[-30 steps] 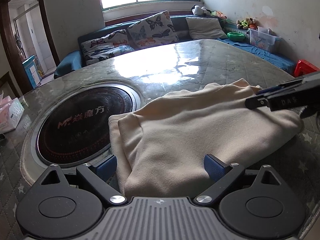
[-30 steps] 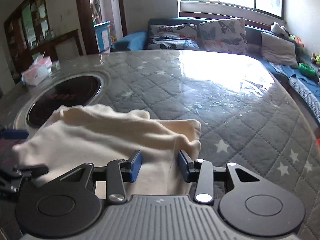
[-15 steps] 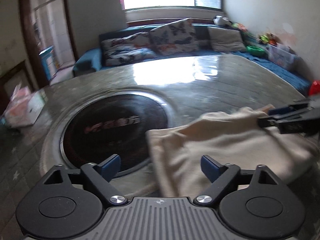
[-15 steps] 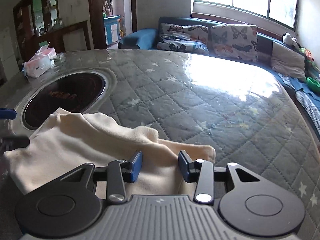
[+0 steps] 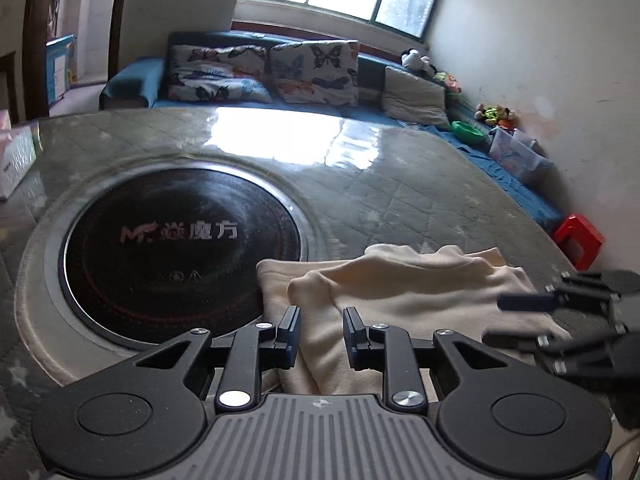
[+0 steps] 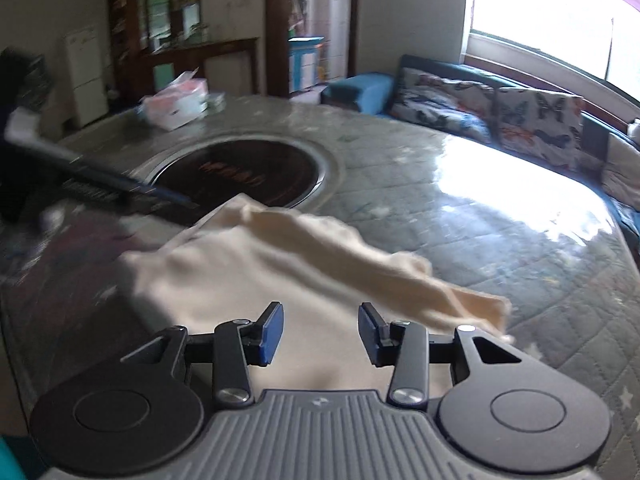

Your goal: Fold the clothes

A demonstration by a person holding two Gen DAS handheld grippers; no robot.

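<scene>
A cream fleece cloth (image 5: 420,292) lies folded on the quilted round table (image 5: 400,184), its left corner over the rim of the black inset cooker (image 5: 180,248). My left gripper (image 5: 322,336) is at the cloth's near left edge. Its jaws are closing with a fold of cloth between the pads, and a gap still shows. My right gripper (image 6: 320,334) rests over the cloth (image 6: 248,272) near its right edge, jaws partly apart, flat fabric between them and no pinch visible. In the left wrist view it (image 5: 494,320) straddles the cloth's right corner.
A tissue box (image 6: 176,104) stands beyond the cooker (image 6: 240,172) at the table's far left. A blue sofa with butterfly cushions (image 5: 260,76) runs behind the table under the window. A red stool (image 5: 578,240) sits by the right wall.
The left jaws have narrowed from wide open to a small gap around the cloth's left edge. The right gripper has shifted along the cloth and its view has swung toward the cooker. The cloth has rumpled.
</scene>
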